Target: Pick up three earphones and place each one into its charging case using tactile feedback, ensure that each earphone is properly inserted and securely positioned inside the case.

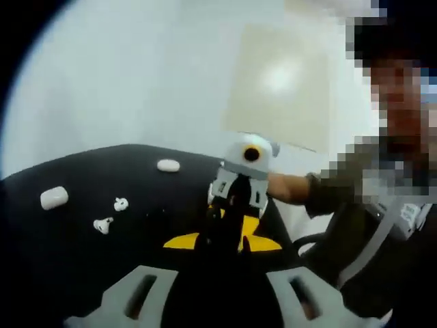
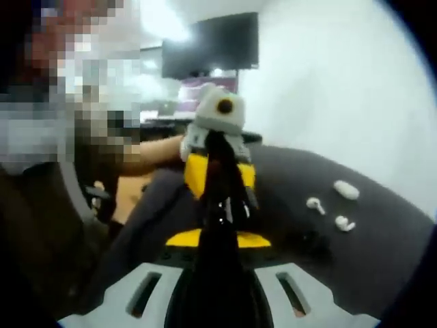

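Two white earphones point(image 1: 121, 203) point(image 1: 103, 225) lie on the black table point(image 1: 82, 266), left of my grippers. One white charging case point(image 1: 53, 197) rests further left and another point(image 1: 168, 165) towards the far edge. The right gripper view has the earphones point(image 2: 315, 203) point(image 2: 345, 223) and one case point(image 2: 346, 189) at the right. My left gripper point(image 1: 225, 231) and right gripper point(image 1: 233, 205) point at each other, tip to tip, above the table. The same meeting shows from the right gripper point(image 2: 220, 208) towards the left gripper point(image 2: 218, 160). Both pairs of jaws merge into one dark column; what lies between them is hidden.
A person sits close behind the grippers, with a forearm point(image 1: 290, 188) reaching in. The table's curved far edge point(image 1: 136, 145) stands against a white wall. A dark screen point(image 2: 212, 44) hangs on the wall in the right gripper view.
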The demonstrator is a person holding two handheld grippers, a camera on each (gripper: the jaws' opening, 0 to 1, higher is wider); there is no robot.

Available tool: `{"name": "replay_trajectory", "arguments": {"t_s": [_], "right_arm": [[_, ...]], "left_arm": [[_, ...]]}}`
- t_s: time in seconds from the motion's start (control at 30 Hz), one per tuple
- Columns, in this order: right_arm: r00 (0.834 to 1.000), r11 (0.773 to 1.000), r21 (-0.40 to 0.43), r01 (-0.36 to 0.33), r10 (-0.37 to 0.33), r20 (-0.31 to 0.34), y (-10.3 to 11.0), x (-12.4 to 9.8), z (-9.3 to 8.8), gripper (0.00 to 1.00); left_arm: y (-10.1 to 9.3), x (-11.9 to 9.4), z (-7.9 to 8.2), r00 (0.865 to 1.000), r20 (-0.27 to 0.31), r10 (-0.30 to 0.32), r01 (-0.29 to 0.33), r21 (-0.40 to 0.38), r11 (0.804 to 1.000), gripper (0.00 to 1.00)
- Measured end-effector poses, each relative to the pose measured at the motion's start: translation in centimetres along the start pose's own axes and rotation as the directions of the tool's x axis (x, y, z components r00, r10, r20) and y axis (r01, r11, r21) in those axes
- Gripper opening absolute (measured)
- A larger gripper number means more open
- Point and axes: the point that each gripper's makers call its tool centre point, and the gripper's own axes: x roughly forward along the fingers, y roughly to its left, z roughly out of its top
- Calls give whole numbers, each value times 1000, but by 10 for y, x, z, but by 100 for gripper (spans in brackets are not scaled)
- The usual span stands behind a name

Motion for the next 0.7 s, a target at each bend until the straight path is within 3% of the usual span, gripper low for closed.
{"name": "replay_trajectory", "arguments": {"t_s": [0.13, 0.2, 0.23, 0.47, 0.53, 0.7], "right_arm": [[1000, 998, -59, 3, -2, 4, 4, 2, 2, 18], [1000, 997, -72, -1, 1, -3, 4, 3, 2, 18], [1000, 999, -53, 2, -2, -2, 2, 3, 2, 18], [1000, 1000, 0, -1, 1, -9, -1, 0, -1, 19], [1000, 1000, 17, 11, -11, -12, -4, -2, -2, 23], [999, 999, 29, 29, -30, 22, -12, -19, 6, 27]], "left_arm": [[6, 12, -8, 998, -53, 43, -40, 52, 998, 20], [5, 15, -16, 993, -108, 50, -40, 97, 994, 16], [5, 14, -12, 995, -87, 44, -37, 86, 996, 15], [9, 13, -12, 994, -95, 54, -45, 101, 994, 14], [10, 13, -12, 994, -97, 53, -44, 99, 994, 13], [11, 13, -11, 994, -96, 59, -50, 97, 994, 13]]}}
